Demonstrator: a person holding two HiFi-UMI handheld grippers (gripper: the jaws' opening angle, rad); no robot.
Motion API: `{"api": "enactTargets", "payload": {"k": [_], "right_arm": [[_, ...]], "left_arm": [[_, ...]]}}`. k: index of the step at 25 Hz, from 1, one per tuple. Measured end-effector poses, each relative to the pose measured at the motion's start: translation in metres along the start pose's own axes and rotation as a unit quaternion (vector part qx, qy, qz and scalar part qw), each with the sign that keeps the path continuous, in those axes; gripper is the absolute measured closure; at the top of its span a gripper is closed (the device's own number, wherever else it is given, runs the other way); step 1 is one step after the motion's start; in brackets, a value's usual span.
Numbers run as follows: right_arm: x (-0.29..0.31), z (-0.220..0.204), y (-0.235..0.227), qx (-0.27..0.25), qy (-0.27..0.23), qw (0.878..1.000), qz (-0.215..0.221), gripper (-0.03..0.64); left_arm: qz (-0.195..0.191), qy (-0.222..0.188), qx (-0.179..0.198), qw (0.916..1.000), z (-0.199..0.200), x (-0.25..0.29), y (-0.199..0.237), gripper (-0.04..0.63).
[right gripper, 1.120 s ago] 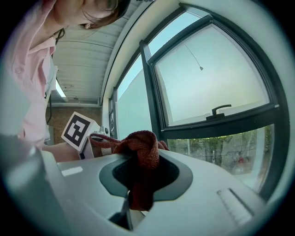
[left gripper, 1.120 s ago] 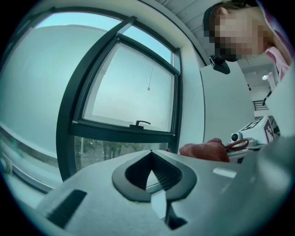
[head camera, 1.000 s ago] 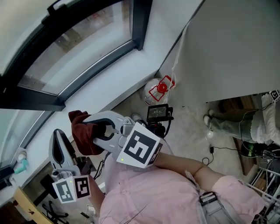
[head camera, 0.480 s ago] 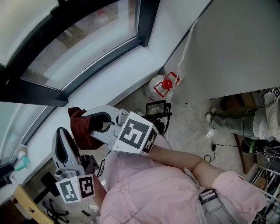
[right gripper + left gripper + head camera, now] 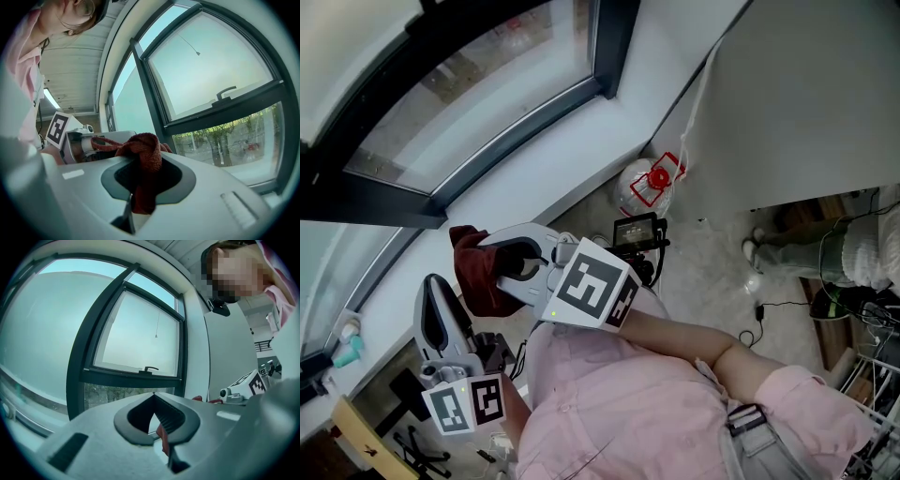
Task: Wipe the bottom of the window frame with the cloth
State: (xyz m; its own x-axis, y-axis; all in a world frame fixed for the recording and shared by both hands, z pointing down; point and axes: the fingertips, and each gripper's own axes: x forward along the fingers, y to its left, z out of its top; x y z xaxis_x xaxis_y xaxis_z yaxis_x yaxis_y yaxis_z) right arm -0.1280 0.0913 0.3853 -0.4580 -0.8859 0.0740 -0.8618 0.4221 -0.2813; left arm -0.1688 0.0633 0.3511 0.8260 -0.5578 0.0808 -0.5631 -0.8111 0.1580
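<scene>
Right claw point(image 5: 494, 267) is clamped on the cloth point(image 5: 473, 281). The right gripper view shows the red wad filling the jaw cavity and bulging out past the tips.

Left claw point(image 5: 428, 287) has its jaws together, just beside the cloth on its left. A red sliver shows at its jaw line in the left gripper view. I can't tell whether that is pinched or just cloth seen beyond it. I read it as not carrying anything.

Key relation: the bottom rail point(image 5: 534, 127) lies ahead of and above the right claw in the head view, with the white sill point(image 5: 567, 173) in between. Cloth and rail are well apart, with no contact yet.

The rail's long axis runs diagonally, lower-left to upper-right, ending at the dark upright near the wall corner.

The cloth sits on the rail-facing side of the claw, so it leads. The right claw is the working one, and the left is no nearer to the rail.

My read: the next move is a reach forward over the sill to land the wad on the rail, then a sweep along that diagonal.
</scene>
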Motion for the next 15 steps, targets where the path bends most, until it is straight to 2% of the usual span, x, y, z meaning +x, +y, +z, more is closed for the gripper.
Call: {"api": "enactTargets", "payload": {"k": [15], "right_arm": [[-0.0040,-0.0002,0.0035,-0.005,0.002,1.000,-0.001,0.554]], "left_arm": [[-0.004,-0.006,-0.001,1.0000,0.0035,-0.0048,-0.0055,0.597]]}}
